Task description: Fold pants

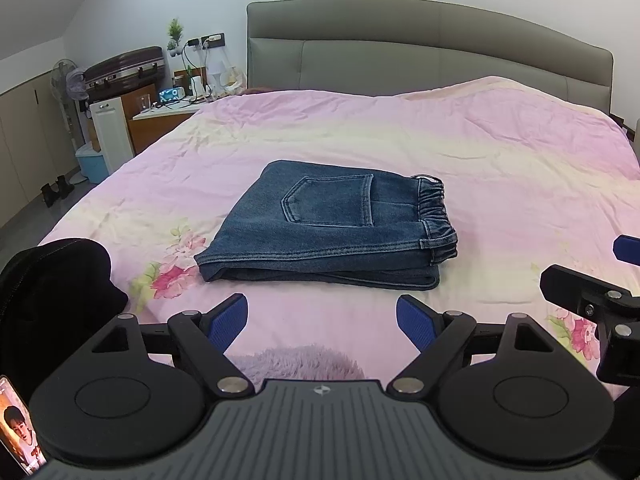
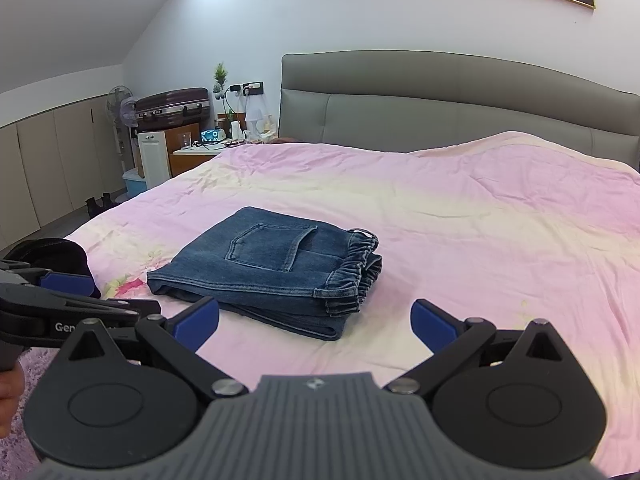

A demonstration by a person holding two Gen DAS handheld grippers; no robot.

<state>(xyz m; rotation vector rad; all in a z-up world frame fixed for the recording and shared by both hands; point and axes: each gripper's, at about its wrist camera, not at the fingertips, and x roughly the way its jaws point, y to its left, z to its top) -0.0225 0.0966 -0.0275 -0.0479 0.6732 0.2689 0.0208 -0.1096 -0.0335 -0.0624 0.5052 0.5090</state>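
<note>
Left gripper [image 1: 322, 322] and right gripper [image 2: 314, 320] hovering at frame bottom, jaws spread, gripping nothing; folded pants [image 1: 326, 226] lying mid-frame beyond fingertips on pink bedspread [image 1: 500, 152].

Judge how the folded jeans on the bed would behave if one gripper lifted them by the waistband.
The jeans are stacked in loose layers, so they would probably unfold and droop. Denim looks thick, so likely heavy for its size, not slippery. Both the left gripper and right gripper hang open, clear.
</note>
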